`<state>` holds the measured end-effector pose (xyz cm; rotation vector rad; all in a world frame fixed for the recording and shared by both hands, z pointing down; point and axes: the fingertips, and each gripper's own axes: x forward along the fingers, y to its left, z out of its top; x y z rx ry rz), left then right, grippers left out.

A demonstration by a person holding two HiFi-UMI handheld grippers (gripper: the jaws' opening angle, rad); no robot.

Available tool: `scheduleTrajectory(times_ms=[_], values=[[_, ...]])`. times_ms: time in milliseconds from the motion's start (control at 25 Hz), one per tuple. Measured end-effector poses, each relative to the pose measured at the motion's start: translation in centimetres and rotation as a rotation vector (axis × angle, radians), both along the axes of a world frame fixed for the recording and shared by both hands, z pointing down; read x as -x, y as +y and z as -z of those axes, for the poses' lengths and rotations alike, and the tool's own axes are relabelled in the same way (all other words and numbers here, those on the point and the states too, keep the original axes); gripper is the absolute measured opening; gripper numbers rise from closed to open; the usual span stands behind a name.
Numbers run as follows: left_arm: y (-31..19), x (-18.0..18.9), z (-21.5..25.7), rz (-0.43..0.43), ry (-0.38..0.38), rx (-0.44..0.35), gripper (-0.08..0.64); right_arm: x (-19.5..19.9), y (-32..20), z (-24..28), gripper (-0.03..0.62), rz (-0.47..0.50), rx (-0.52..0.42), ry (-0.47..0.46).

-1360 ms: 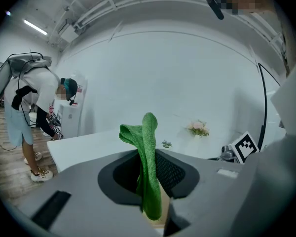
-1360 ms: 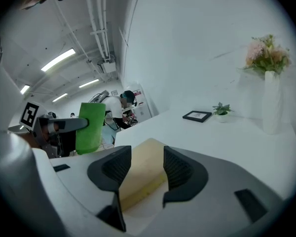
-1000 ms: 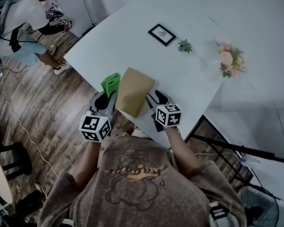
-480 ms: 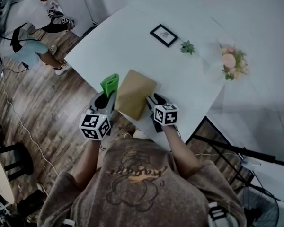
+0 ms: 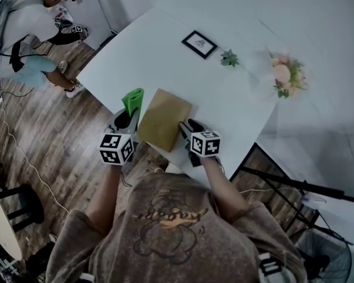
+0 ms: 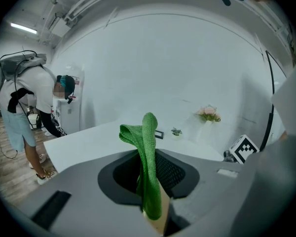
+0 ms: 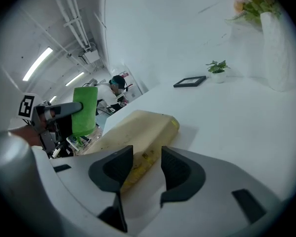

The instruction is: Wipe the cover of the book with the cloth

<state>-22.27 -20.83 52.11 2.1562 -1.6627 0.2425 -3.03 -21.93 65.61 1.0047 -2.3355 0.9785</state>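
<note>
Since a second ago both grippers have sunk toward the near edge of the table, and the left one has carried the cloth closer to the book's left side. The left gripper's [image 6: 150,181] jaws are clamped on the bright green woven cloth [image 6: 149,152], which stands up out of them and folds over at the top. The right gripper's [image 7: 147,157] jaws stand spread, having just narrowed a little; the near edge of the book shows in their gap, unpinched. The flat tan paper-covered book [image 5: 164,119] lies on the white table [image 5: 224,99] near its front corner, the cloth just beside its left edge and the right gripper at its right corner. No title can be read on the cover; the right gripper view shows only tiny dark marks there. Beyond the book stand a small black-framed picture [image 5: 200,43], a little green potted plant [image 5: 229,58] and pink flowers in a white vase [image 5: 286,72]. Only the head view shows the brown plank floor [image 5: 59,140]; the right gripper view alone shows ceiling strip lights. A second person [image 6: 27,102] bends over, far left of the book.
</note>
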Motion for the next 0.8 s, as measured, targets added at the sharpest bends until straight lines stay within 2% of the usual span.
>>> scheduleTrajectory(times_ms=[320,800], values=[[-4.5,-1.2,-1.7,-0.075,-0.072,0.026,0.069,0.0,-0.1,0.0,0.169,0.011,-0.004,0.012],[-10.2,-5.6,-5.0,-0.239,-0.193,0.086,0.069,-0.1,-0.3,0.1,0.166,0.034,-0.016,0.021]])
